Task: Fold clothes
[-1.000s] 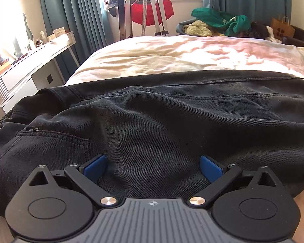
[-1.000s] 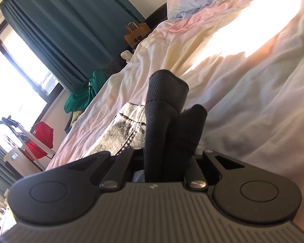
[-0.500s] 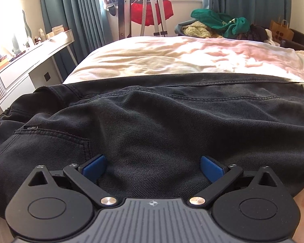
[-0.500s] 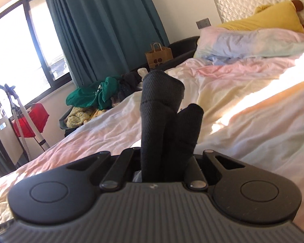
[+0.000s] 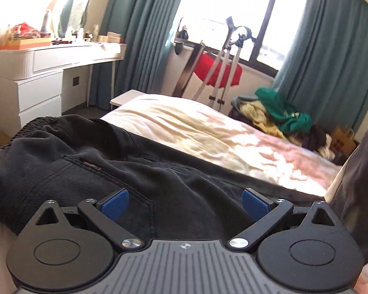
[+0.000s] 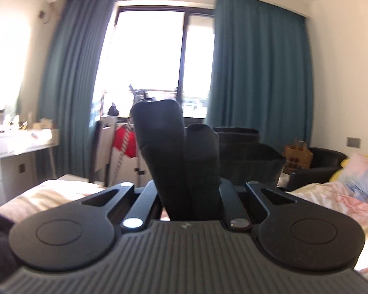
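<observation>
Black jeans (image 5: 90, 171) lie across the near edge of the bed (image 5: 208, 132), waistband at the left. My left gripper (image 5: 184, 203) is open, its blue pads spread wide just above the jeans' seat. My right gripper (image 6: 191, 196) is shut on a doubled fold of the black jeans' leg (image 6: 174, 152), raised high and pointing at the window. The lifted dark fabric also hangs at the right edge of the left wrist view (image 5: 360, 191).
A white dresser (image 5: 41, 73) stands left of the bed. A drying rack with a red cloth (image 5: 218, 71) stands by the window. A chair heaped with green and yellow clothes (image 5: 277, 112) and a paper bag (image 6: 298, 155) sit beyond the bed. Pillows (image 6: 360, 171) lie at the right.
My right gripper has swung up and round with the jeans' leg, from facing the pillows to facing the window. My left gripper has tilted and turned left over the jeans, still open.
</observation>
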Available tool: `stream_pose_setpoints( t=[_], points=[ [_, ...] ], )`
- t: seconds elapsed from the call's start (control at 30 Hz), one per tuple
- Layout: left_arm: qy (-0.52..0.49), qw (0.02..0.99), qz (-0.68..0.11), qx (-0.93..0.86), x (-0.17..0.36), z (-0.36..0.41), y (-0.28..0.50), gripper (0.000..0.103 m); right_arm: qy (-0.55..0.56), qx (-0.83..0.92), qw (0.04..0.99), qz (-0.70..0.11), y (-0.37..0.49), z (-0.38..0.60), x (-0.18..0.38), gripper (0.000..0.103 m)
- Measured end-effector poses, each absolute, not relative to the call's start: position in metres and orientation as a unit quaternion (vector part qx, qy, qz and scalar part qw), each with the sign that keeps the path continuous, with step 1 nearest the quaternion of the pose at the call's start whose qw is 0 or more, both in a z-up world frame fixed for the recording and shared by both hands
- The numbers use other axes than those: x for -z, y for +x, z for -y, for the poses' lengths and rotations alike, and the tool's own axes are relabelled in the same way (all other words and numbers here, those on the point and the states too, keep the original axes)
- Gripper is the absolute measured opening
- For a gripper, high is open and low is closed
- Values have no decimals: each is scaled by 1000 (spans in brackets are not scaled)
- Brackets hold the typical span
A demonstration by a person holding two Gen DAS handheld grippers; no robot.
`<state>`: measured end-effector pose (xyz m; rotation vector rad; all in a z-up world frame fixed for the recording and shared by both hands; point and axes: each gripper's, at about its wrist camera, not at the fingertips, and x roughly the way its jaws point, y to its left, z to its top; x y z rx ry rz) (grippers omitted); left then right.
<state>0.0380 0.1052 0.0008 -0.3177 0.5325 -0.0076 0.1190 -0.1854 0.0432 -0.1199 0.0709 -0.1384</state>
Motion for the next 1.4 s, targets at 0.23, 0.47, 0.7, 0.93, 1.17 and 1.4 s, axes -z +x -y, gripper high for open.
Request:
stream_pose_setpoints(
  t=[0.23,0.47,0.7,0.93,1.17,1.4],
  points=[
    [-256,928,-270,-6,-2,-147,36,100,-171,-30,971,-166,117,83,70,11],
    [-242,939,-243,3,-8,-141,36,100,-142,-55,977,-146,106,63,52,11],
    [-220,943,-251,7,0,-133,40,100,-56,-77,970,-225,122,67,64,17],
    [-185,951,-247,31,0,-118,38,100,8,-162,947,-278,90,92,38,72],
    [-87,962,-251,58,6,-79,33,100,37,-136,959,-245,42,162,5,72],
    [-16,950,-306,55,37,-55,43,100,157,-7,945,-287,65,235,34,72]
  ],
)
